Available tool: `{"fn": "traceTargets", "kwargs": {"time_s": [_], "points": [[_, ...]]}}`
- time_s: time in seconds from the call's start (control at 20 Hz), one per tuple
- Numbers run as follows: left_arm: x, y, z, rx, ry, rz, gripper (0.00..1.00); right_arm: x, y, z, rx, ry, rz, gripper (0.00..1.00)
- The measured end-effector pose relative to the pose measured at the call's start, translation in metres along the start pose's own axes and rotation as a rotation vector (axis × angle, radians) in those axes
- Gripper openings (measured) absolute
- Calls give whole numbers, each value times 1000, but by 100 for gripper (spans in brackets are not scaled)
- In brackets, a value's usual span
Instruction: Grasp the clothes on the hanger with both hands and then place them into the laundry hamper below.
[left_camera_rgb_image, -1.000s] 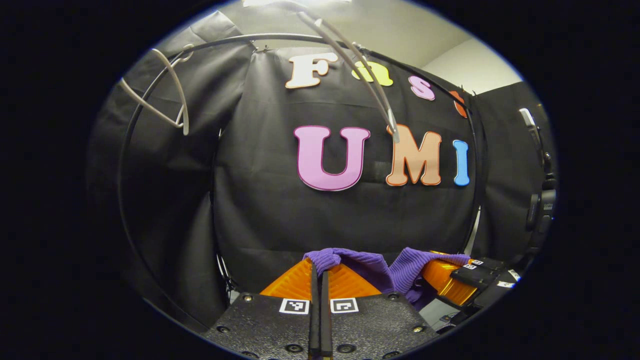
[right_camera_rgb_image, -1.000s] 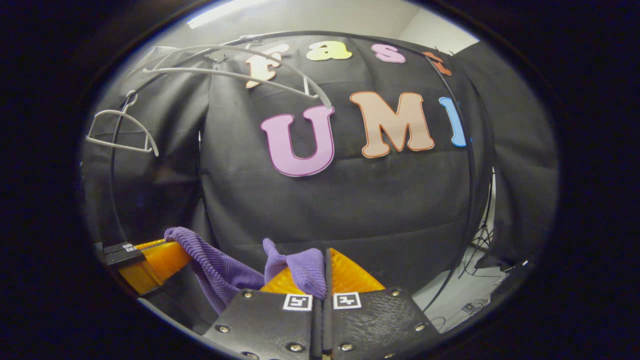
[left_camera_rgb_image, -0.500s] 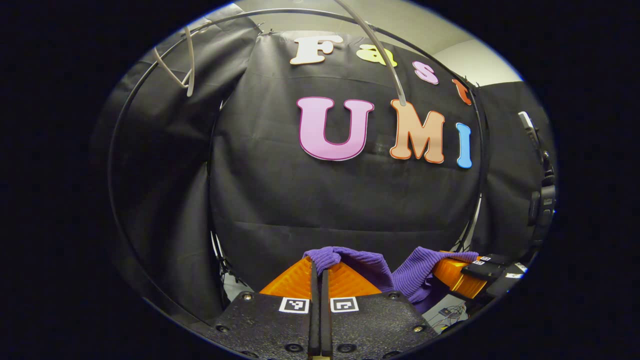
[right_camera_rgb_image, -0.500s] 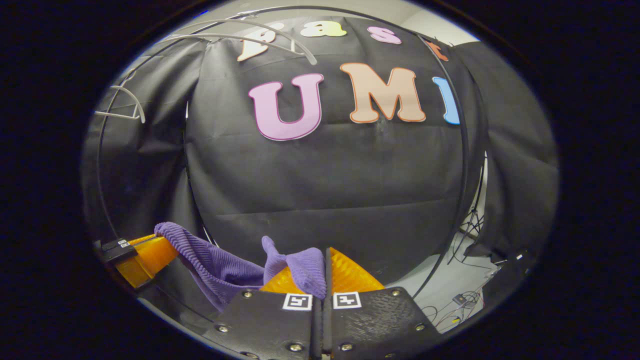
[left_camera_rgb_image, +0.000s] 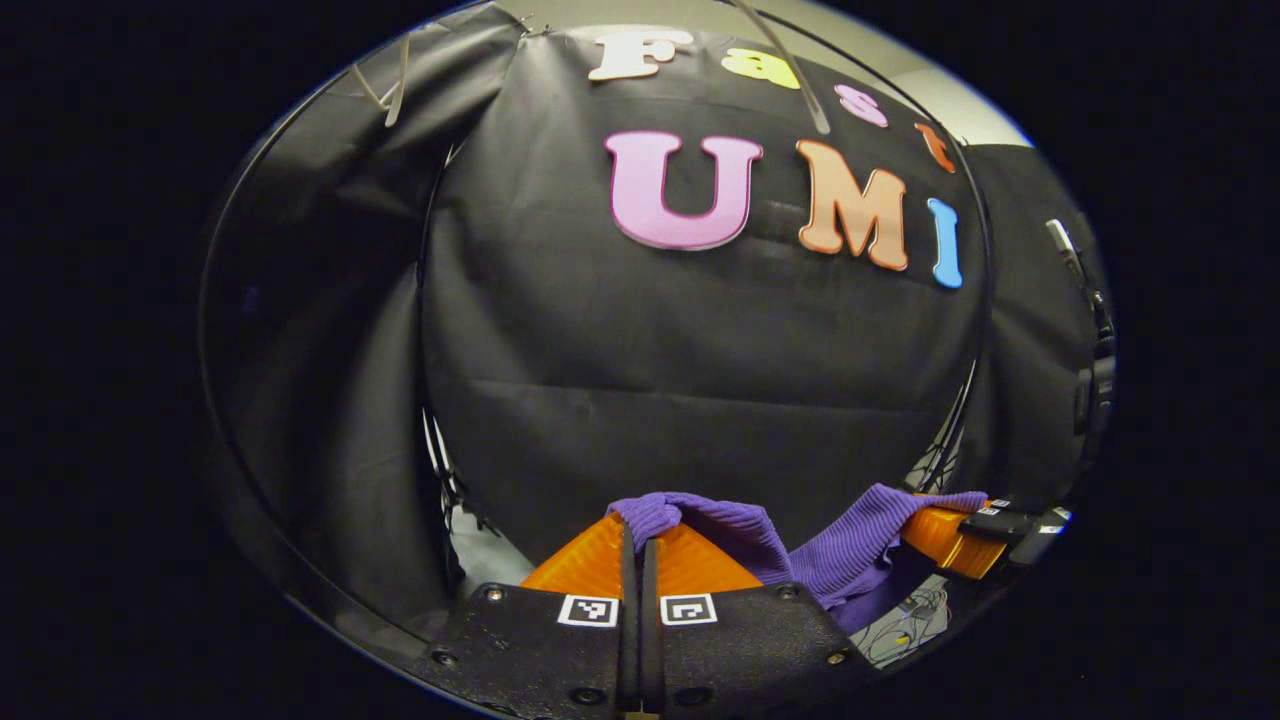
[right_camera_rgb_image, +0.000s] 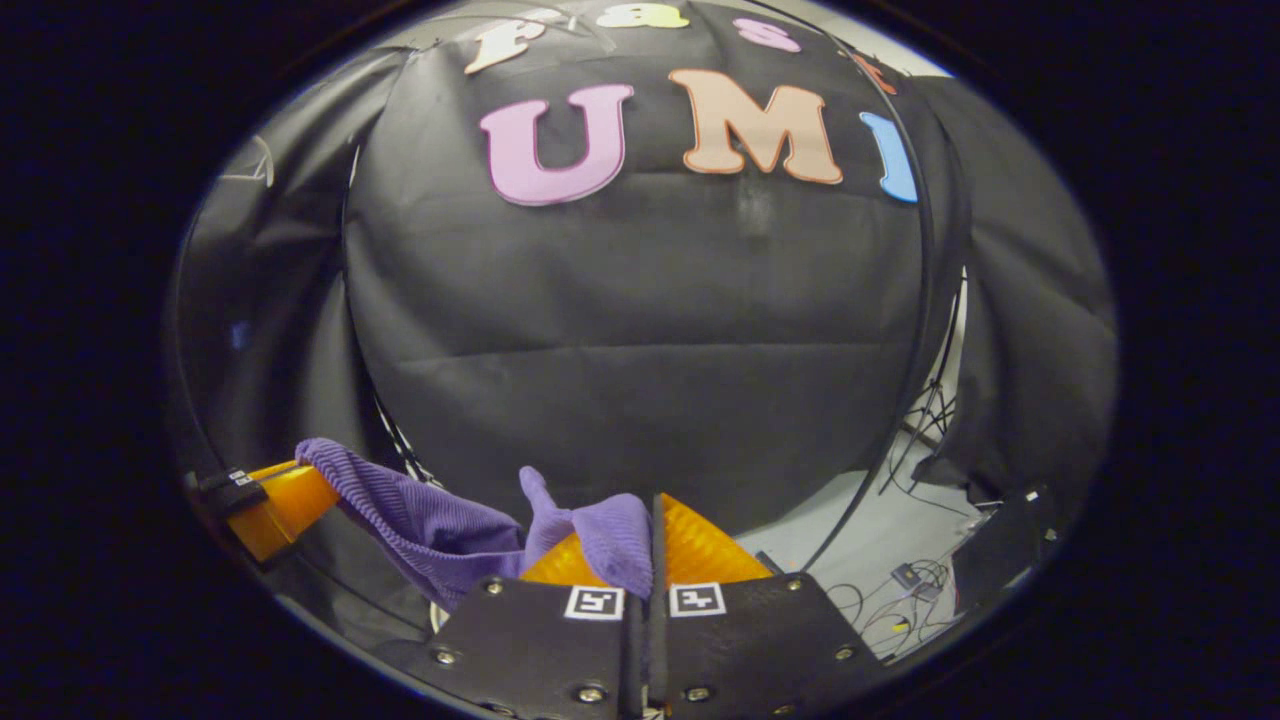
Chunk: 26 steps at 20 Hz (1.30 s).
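Black cloth walls (left_camera_rgb_image: 620, 330) close in the booth, with cables on the pale floor (right_camera_rgb_image: 900, 560) at lower right. The left tongs (left_camera_rgb_image: 640, 535) are pinched closed on a fold of the purple knitted garment (left_camera_rgb_image: 730, 530). The right tongs (right_camera_rgb_image: 652, 530) clamp its other end, so the garment (right_camera_rgb_image: 430, 520) hangs slack between them.

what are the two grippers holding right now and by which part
Both hold one purple garment. The left gripper pinches a bunched edge at one end; the right gripper pinches the other end. The cloth sags between them.
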<state>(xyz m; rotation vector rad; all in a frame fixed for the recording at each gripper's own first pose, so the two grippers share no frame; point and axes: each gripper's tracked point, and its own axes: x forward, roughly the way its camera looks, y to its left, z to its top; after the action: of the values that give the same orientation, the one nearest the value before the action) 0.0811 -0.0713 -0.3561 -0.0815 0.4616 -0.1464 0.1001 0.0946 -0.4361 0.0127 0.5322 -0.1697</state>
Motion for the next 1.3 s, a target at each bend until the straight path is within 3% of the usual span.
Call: {"fn": "traceTargets", "kwargs": {"time_s": [0.35,0.55,0.6,0.65,0.8,0.85,0.9,1.05,1.3], "points": [[21,-8,-82,16,139,-35,0,22,-6,-65,-26,113,-18,3],[28,-7,-109,22,195,-8,5,27,-5,-89,-34,148,-10,0],[27,-8,-115,16,220,-14,8,26,-6,-87,-28,143,-9,18],[26,-11,-110,23,200,-16,24,26,-7,-84,-23,131,-10,24],[26,-17,-97,80,172,-40,73,22,-8,-74,-48,108,-33,74],[24,-17,-95,79,172,-40,89,21,-9,-74,-51,105,-38,86],[21,-18,-90,75,165,-43,90,20,-7,-72,-45,98,-30,96],[17,-18,-88,79,159,-36,96,16,-7,-68,-40,90,-36,98],[13,-14,-87,73,182,-26,95,8,-5,-66,-31,92,-25,98]]}}
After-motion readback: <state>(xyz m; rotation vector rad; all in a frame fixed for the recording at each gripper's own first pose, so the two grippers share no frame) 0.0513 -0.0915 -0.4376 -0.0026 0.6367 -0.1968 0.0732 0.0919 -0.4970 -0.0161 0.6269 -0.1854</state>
